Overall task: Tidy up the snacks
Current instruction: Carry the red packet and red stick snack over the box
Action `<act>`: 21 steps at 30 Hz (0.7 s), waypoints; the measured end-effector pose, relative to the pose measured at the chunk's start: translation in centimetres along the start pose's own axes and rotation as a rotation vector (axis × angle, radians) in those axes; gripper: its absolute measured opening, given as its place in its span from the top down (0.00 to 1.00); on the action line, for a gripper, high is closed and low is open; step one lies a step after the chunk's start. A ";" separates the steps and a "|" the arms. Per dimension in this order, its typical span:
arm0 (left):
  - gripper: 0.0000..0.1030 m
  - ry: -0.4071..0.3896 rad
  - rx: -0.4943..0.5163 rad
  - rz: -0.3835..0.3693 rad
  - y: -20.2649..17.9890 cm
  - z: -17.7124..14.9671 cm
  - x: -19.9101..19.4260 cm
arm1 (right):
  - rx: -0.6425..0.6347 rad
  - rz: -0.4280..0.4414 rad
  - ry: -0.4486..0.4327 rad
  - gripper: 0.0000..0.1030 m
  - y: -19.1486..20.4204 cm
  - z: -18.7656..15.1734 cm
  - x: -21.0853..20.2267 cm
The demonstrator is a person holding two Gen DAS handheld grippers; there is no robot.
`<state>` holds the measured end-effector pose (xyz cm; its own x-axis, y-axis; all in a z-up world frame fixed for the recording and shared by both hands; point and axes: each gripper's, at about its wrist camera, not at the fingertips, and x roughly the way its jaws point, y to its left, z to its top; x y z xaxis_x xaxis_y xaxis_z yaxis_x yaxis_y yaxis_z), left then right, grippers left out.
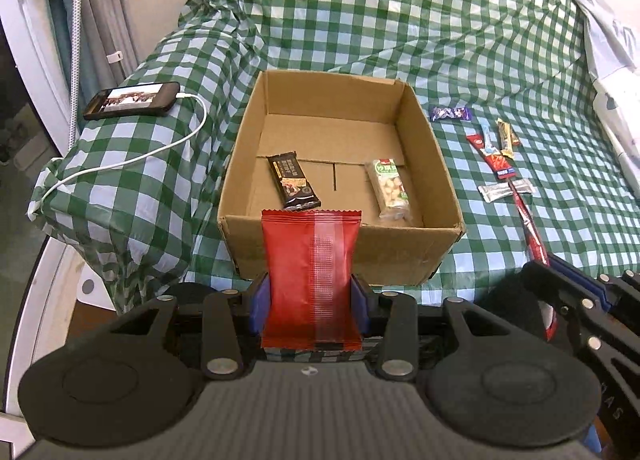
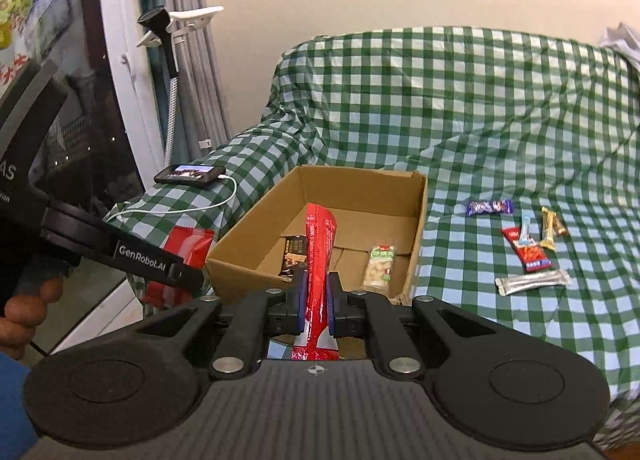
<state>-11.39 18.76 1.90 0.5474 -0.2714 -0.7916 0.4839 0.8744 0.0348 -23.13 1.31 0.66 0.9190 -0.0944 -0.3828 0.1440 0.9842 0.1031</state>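
left hand-held gripper: pinches red pack, to drop in box
right hand-held gripper: pinches red stick, same aim

the cardboard box sits on the checked cloth, with a bar at the left of its floor and a nut packet at the right. loose snacks lie on the cloth right of the box. a phone rests to the left on a raised, covered part. a flat packet is before the box's near wall; a long sachet is there too.
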 end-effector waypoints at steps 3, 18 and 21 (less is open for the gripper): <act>0.55 -0.005 -0.002 -0.009 0.0 -0.2 -0.1 | -0.021 -0.010 0.005 0.90 0.5 -0.1 -0.1; 0.55 0.002 -0.019 -0.014 0.8 -0.2 0.4 | -0.026 -0.019 0.043 0.90 1.2 -0.2 0.9; 0.55 0.012 -0.023 -0.015 0.9 -0.1 0.9 | -0.025 -0.017 0.053 0.90 1.1 -0.2 1.2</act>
<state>-10.54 19.35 1.20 0.5321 -0.2796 -0.7992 0.4761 0.8793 0.0094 -21.97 2.32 0.15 0.8956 -0.1038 -0.4326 0.1495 0.9861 0.0730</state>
